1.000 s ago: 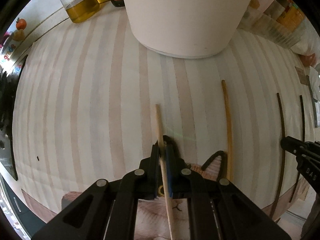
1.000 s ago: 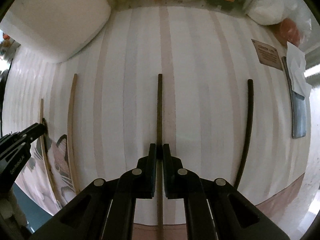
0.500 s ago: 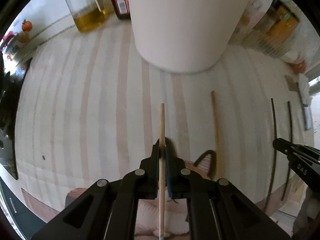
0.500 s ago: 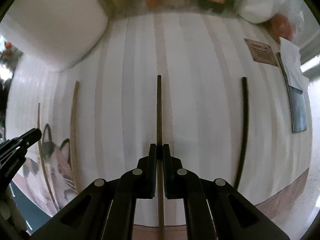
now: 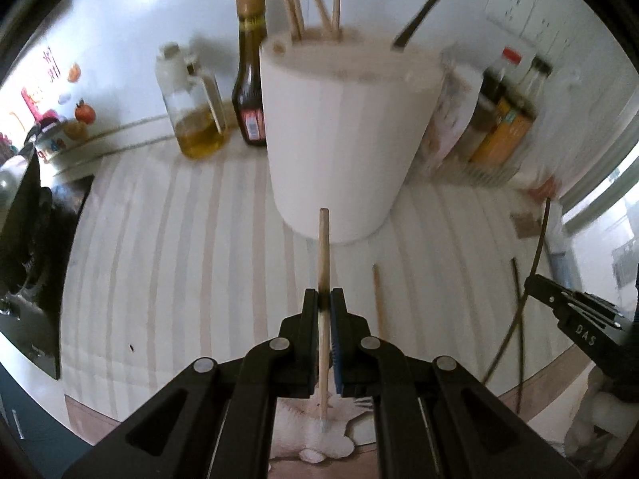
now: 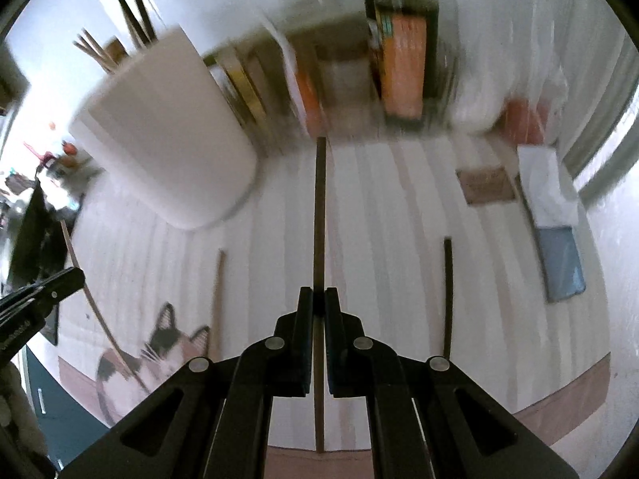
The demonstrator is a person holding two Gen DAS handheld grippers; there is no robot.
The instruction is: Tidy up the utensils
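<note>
Over in the left wrist view the left gripper (image 5: 324,299) is clamped tight on a pale wooden chopstick (image 5: 323,255), long axis running straight up the frame, tip aimed at the base of the white utensil holder (image 5: 343,135) dead ahead in upper centre. That holder's mouth sits high in the frame, already bristling with pale chopsticks (image 5: 315,0) and a dark utensil handle (image 5: 427,4), so my read is the stick must go up and over the rim, then tip down. Left of the holder stand an oil jug (image 5: 195,107) and a dark sauce bottle (image 5: 249,76); another pale chopstick (image 5: 377,299) lies on the striped mat (image 5: 159,259) just right of the jaws. In the right wrist view the right gripper (image 6: 318,299) pinches a dark chopstick (image 6: 319,207), also pointing straight up-frame, with the holder (image 6: 167,135) off at upper left, so this hand has a sideways reach and the left looks nearer. A second dark chopstick (image 6: 447,295) lies at right, condiment boxes (image 6: 399,64) blurred beyond.
</note>
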